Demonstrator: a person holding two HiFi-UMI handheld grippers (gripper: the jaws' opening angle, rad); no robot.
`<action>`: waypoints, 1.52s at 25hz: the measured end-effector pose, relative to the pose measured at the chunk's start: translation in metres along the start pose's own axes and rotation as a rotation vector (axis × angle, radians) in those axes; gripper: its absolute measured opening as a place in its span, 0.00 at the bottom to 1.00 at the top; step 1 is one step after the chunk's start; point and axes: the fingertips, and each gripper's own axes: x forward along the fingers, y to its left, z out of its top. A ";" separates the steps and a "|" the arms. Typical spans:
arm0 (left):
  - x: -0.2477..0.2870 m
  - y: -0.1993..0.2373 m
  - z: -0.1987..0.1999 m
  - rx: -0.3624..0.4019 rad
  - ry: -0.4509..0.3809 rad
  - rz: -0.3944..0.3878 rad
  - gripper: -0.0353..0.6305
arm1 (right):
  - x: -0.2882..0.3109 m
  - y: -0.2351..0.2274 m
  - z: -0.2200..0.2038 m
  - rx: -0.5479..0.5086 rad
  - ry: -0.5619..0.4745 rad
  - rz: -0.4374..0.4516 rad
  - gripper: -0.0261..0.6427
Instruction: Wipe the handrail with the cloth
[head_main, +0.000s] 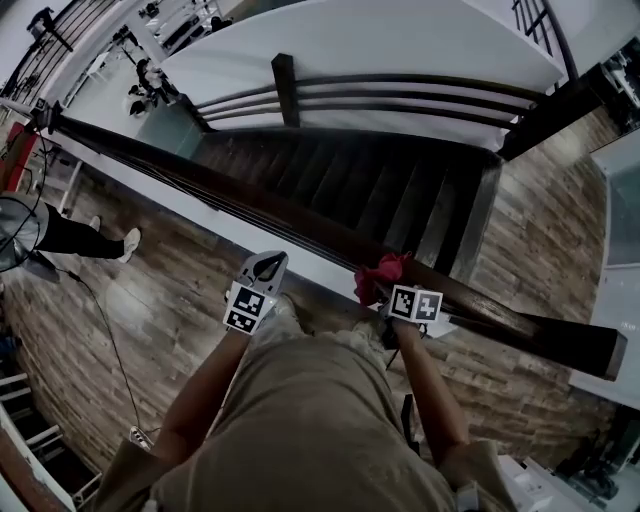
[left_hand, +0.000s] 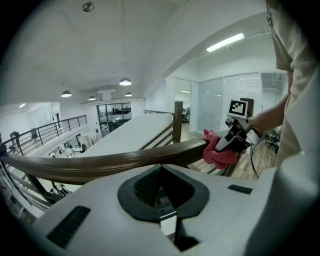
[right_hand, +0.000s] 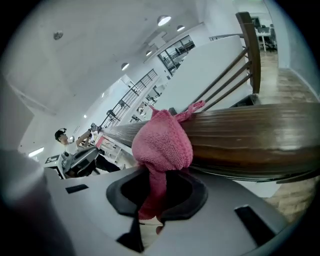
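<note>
Against the handrail (right_hand: 250, 135), right gripper (right_hand: 155, 197) pinches the cloth (right_hand: 162, 142); left gripper (left_hand: 163, 202) closed, empty.

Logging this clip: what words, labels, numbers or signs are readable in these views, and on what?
None can be read.
Left gripper, right gripper: marker cubes show only black-and-white square patterns, no letters or digits.
Cloth, handrail: no print visible.
What may be a small dark sign, far wall, right gripper view: too small to read.

No legible text or signs
</note>
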 end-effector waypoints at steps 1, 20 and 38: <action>-0.005 0.016 -0.006 0.001 0.000 0.000 0.08 | 0.013 0.012 0.002 0.023 -0.010 0.005 0.15; -0.050 0.199 -0.036 -0.038 0.015 0.104 0.08 | 0.186 0.187 0.035 0.081 0.016 0.097 0.15; -0.160 0.476 -0.116 -0.065 -0.003 0.178 0.08 | 0.429 0.470 0.086 0.047 0.028 0.213 0.15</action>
